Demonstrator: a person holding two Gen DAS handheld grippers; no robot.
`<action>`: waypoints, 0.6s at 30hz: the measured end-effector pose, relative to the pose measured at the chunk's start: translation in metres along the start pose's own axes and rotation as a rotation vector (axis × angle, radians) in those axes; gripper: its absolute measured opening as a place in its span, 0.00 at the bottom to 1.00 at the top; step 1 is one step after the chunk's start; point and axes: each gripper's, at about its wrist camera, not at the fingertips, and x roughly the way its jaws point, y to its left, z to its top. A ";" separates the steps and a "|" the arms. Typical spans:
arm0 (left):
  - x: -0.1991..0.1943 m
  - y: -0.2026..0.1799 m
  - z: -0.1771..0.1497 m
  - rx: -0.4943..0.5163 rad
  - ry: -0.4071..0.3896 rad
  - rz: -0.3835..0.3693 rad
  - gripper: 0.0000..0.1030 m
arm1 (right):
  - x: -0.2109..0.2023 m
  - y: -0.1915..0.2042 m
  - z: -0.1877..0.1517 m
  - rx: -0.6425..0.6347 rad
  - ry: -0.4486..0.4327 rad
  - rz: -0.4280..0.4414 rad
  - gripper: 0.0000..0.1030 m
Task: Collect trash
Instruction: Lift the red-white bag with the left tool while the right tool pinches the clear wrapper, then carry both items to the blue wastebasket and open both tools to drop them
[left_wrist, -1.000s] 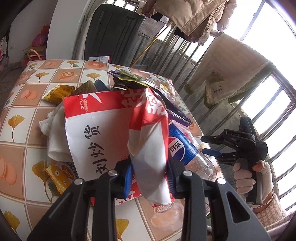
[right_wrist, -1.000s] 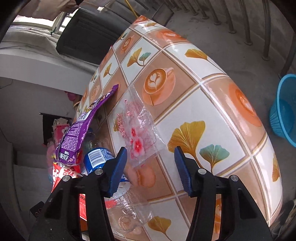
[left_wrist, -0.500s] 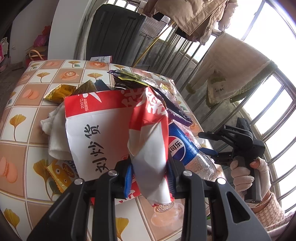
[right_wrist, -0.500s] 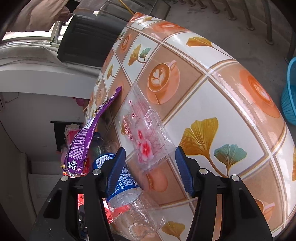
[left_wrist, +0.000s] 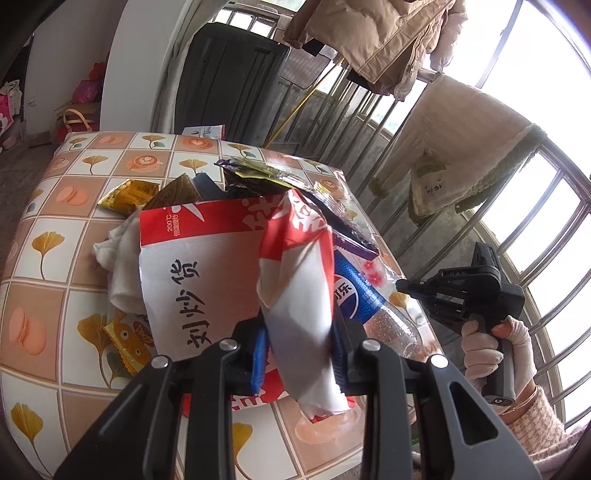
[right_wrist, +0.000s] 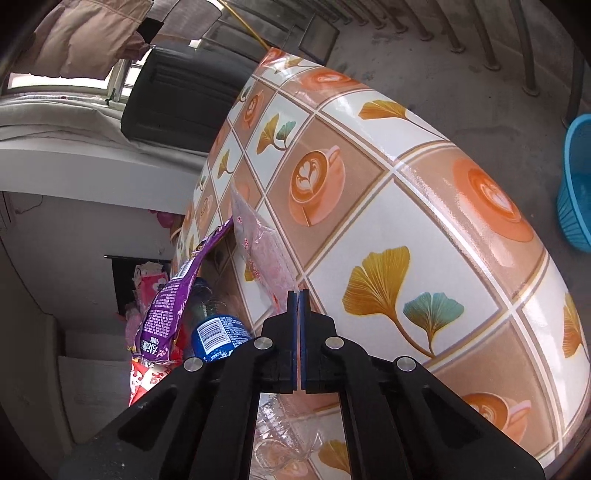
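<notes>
Red and white paper bag (left_wrist: 207, 273) standing open on the desk (left_wrist: 44, 236), stuffed with wrappers, its folded edge at 5 o'clock clamped between the pads of the left hand-held gripper (left_wrist: 299, 354). Blue-labelled plastic bottle (left_wrist: 369, 302) lying against the bag at 3 o'clock, purple wrapper (left_wrist: 347, 236) jutting over it at 1 o'clock. Clear plastic wrapper with pink flowers (right_wrist: 266, 254) lifted off the desk at its lower corner, pinched in the right hand-held gripper (right_wrist: 298, 295), pads pressed together on the thin film. White cloth (left_wrist: 118, 266) bunched against the bag at 9 o'clock, yellow snack packet (left_wrist: 129, 194) beyond at 11 o'clock, another yellow packet (left_wrist: 125, 339) at 7 o'clock. Gloved hand (left_wrist: 491, 347) on the right handle at 3 o'clock. Blue basket (right_wrist: 576, 184) on the floor past the desk edge.
</notes>
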 end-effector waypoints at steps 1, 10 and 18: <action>-0.003 -0.002 -0.001 0.002 -0.005 0.000 0.26 | -0.005 0.002 -0.001 -0.012 -0.014 -0.002 0.00; -0.036 -0.012 -0.008 0.032 -0.057 0.002 0.25 | -0.053 0.019 -0.008 -0.114 -0.153 -0.035 0.00; -0.078 -0.018 -0.007 0.042 -0.107 -0.062 0.25 | -0.077 0.041 -0.011 -0.197 -0.246 -0.043 0.00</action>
